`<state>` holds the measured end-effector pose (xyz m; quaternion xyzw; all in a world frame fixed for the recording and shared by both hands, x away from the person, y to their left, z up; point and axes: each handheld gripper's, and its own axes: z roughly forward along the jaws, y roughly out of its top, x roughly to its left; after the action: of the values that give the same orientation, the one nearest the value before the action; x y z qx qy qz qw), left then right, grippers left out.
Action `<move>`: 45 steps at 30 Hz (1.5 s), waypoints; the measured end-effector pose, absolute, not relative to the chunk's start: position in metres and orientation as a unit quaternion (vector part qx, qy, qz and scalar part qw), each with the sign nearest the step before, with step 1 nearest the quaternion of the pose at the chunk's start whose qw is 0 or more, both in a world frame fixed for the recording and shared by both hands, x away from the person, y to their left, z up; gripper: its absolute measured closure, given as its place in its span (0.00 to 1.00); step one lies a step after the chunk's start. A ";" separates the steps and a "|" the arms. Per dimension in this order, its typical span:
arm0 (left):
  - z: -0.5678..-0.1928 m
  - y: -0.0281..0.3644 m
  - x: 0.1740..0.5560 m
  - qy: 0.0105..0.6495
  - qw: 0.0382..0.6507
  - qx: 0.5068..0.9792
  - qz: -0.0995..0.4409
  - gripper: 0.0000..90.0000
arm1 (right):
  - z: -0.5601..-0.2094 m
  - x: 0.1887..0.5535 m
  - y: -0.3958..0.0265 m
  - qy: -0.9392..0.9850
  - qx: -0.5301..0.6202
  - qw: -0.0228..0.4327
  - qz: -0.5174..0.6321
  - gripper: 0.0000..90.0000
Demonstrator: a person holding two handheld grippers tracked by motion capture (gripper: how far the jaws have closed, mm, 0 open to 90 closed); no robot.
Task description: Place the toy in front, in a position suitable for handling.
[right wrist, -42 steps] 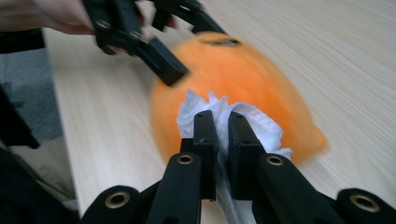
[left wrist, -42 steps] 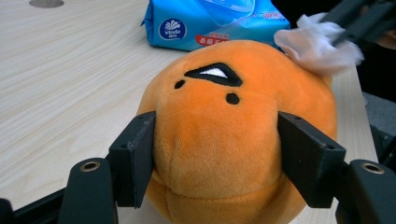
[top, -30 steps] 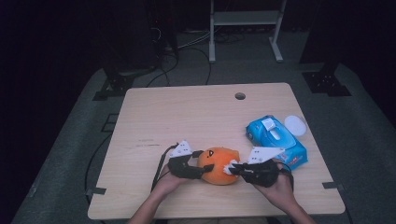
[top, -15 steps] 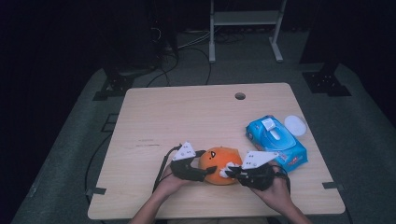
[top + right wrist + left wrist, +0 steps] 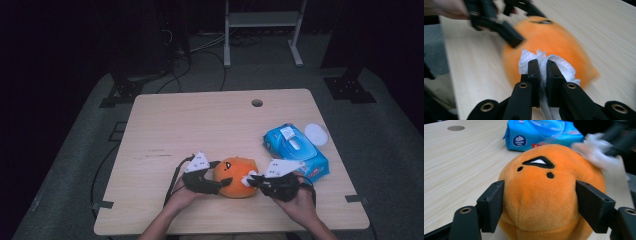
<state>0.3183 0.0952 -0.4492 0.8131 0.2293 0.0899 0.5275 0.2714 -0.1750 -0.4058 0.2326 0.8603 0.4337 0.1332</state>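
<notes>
A round orange plush toy (image 5: 235, 177) with a small black face sits near the table's front edge. My left gripper (image 5: 223, 173) comes at it from the left. Its jaws hug both sides of the plush (image 5: 549, 195) and have just been closing on it. My right gripper (image 5: 250, 181) reaches in from the right, shut on a crumpled white wipe (image 5: 564, 66). The wipe touches the plush's (image 5: 556, 37) right side. In the left gripper view the wipe (image 5: 596, 152) is blurred at the plush's upper right.
A blue pack of wet wipes (image 5: 295, 150) lies right of the plush, with a white round lid (image 5: 315, 134) beyond it. The wooden table (image 5: 200, 125) has a cable hole (image 5: 257, 103) near its far edge. Cables and stand legs cross the dark floor behind.
My right gripper has edged a little to the left with the wipe, onto the plush. The left hand has stayed where it was on the plush.
</notes>
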 end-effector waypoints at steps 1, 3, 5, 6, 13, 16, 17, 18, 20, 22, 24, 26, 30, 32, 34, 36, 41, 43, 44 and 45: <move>-0.450 0.096 0.319 0.237 0.526 0.811 0.092 0.30 | -0.405 0.269 -0.170 0.864 0.224 0.134 0.431 0.92; -0.450 0.097 0.319 0.241 0.528 0.810 0.090 0.30 | -0.404 0.267 -0.167 0.866 0.217 0.139 0.428 0.92; -0.450 0.099 0.319 0.250 0.532 0.804 0.085 0.29 | -0.403 0.270 -0.174 0.863 0.226 0.140 0.430 0.92; -0.449 0.100 0.319 0.245 0.535 0.804 0.087 0.25 | -0.403 0.273 -0.177 0.861 0.233 0.139 0.430 0.92; -0.450 0.096 0.313 0.213 0.532 0.815 0.090 0.25 | -0.408 0.281 -0.188 0.851 0.262 0.132 0.435 0.92; -0.448 0.092 0.312 0.210 0.534 0.814 0.093 0.30 | -0.406 0.277 -0.181 0.853 0.252 0.140 0.436 0.92; -0.446 0.089 0.311 0.200 0.536 0.814 0.102 0.30 | -0.403 0.273 -0.169 0.852 0.235 0.129 0.450 0.92; -0.446 0.087 0.310 0.195 0.535 0.815 0.106 0.30 | -0.403 0.273 -0.169 0.852 0.235 0.129 0.450 0.92; -0.447 0.088 0.309 0.200 0.529 0.817 0.113 0.26 | -0.401 0.272 -0.158 0.860 0.218 0.145 0.438 0.92; -0.447 0.089 0.310 0.206 0.529 0.815 0.112 0.18 | -0.401 0.274 -0.160 0.858 0.221 0.142 0.441 0.92; -0.449 0.091 0.313 0.226 0.530 0.811 0.102 0.14 | -0.401 0.278 -0.168 0.852 0.236 0.135 0.447 0.92; -0.450 0.090 0.314 0.224 0.535 0.810 0.088 0.23 | -0.401 0.283 -0.176 0.847 0.254 0.149 0.442 0.92; -0.447 0.084 0.309 0.200 0.532 0.816 0.104 0.26 | -0.403 0.284 -0.176 0.845 0.263 0.146 0.442 0.92; -0.447 0.080 0.304 0.175 0.526 0.823 0.119 0.25 | -0.402 0.278 -0.163 0.848 0.242 0.143 0.449 0.92; -0.447 0.081 0.305 0.177 0.526 0.823 0.120 0.24 | -0.400 0.276 -0.158 0.853 0.228 0.148 0.446 0.92; -0.448 0.083 0.308 0.204 0.525 0.818 0.119 0.17 | -0.399 0.278 -0.162 0.850 0.237 0.148 0.447 0.92; -0.451 0.085 0.313 0.226 0.529 0.814 0.080 0.16 | -0.401 0.285 -0.180 0.841 0.268 0.162 0.442 0.92; -0.448 0.082 0.310 0.211 0.525 0.819 0.092 0.21 | -0.401 0.285 -0.178 0.841 0.269 0.160 0.442 0.92; -0.448 0.082 0.310 0.211 0.525 0.819 0.092 0.21 | -0.401 0.284 -0.175 0.841 0.266 0.159 0.443 0.92; -0.446 0.081 0.308 0.202 0.523 0.822 0.099 0.23 | -0.401 0.281 -0.170 0.844 0.259 0.160 0.442 0.92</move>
<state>0.3080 0.0807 -0.4464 0.8219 0.2025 0.0987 0.5232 0.2813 -0.1704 -0.4009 0.2589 0.8439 0.4418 0.1600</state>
